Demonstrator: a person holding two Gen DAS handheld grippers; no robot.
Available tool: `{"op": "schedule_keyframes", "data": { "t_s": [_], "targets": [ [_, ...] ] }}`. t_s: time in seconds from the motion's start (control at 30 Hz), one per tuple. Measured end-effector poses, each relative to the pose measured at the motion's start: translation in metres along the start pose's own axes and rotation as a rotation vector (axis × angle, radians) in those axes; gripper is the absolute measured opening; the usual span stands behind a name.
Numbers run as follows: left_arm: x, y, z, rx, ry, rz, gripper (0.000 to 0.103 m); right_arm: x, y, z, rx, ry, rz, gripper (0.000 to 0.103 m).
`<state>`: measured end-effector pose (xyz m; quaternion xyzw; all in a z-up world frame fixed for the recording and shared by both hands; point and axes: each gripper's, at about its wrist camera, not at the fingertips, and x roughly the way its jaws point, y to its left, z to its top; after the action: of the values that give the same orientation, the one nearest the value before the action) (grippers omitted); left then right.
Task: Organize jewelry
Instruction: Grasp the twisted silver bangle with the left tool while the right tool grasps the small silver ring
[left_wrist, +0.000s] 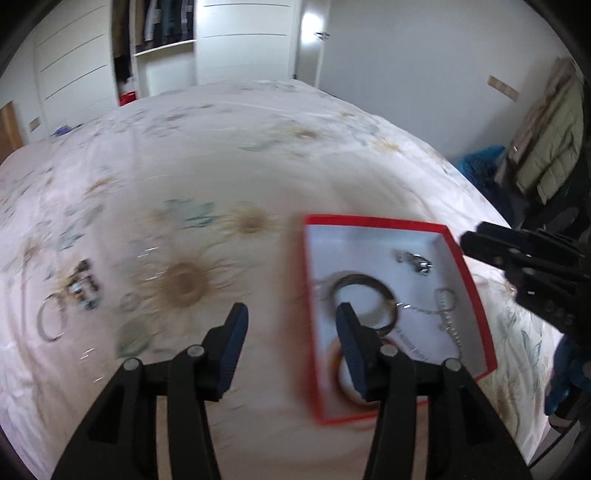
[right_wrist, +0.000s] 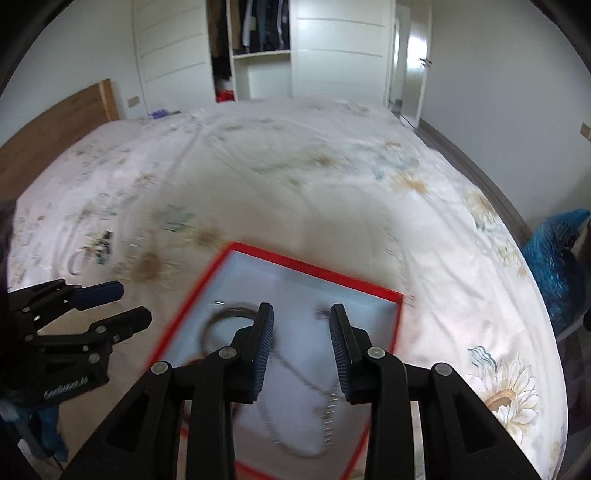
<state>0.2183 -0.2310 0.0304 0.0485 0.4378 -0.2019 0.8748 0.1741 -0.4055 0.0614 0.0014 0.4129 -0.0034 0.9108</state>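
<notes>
My left tool (left_wrist: 291, 325) and right tool (right_wrist: 302, 325) both gaped, carrying nothing; I judged approaching the bangle (left_wrist: 50, 321) on the bed (left_wrist: 258, 147) low, then carrying it to the red box (left_wrist: 369, 220), best.

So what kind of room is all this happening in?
Most likely a bedroom: the work is done on a bed with a flowered sheet, a wooden headboard stands at one end, and an open wardrobe of hanging clothes stands behind.

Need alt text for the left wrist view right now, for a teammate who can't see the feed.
The open, empty left gripper hovers over a floral bedsheet, its right finger over the edge of a red-rimmed box holding a dark bangle, an orange bangle and a silver chain. More jewelry lies loose on the sheet at left; the right gripper enters from the right.
</notes>
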Motion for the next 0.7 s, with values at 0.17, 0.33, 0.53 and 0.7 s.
{"op": "schedule_keyframes", "data": {
  "t_s": [0.17,0.33,0.53,0.7],
  "targets": [
    [-0.032,0.057,-0.022,-0.033,0.020,0.074,0.048,-0.015,0.044,0.003,-0.022,-0.013,0.040,0.031],
    [-0.053,0.122,-0.049,-0.086,0.031,0.129,0.048,-0.010,0.082,0.004,-0.029,-0.004,0.086,0.031],
    [-0.057,0.183,-0.078,-0.138,0.062,0.147,0.050,0.013,0.140,0.003,-0.080,0.037,0.149,0.031],
    [-0.040,0.203,-0.091,-0.134,0.078,0.097,0.050,0.048,0.175,-0.004,-0.098,0.082,0.194,0.031]
  ]
}}
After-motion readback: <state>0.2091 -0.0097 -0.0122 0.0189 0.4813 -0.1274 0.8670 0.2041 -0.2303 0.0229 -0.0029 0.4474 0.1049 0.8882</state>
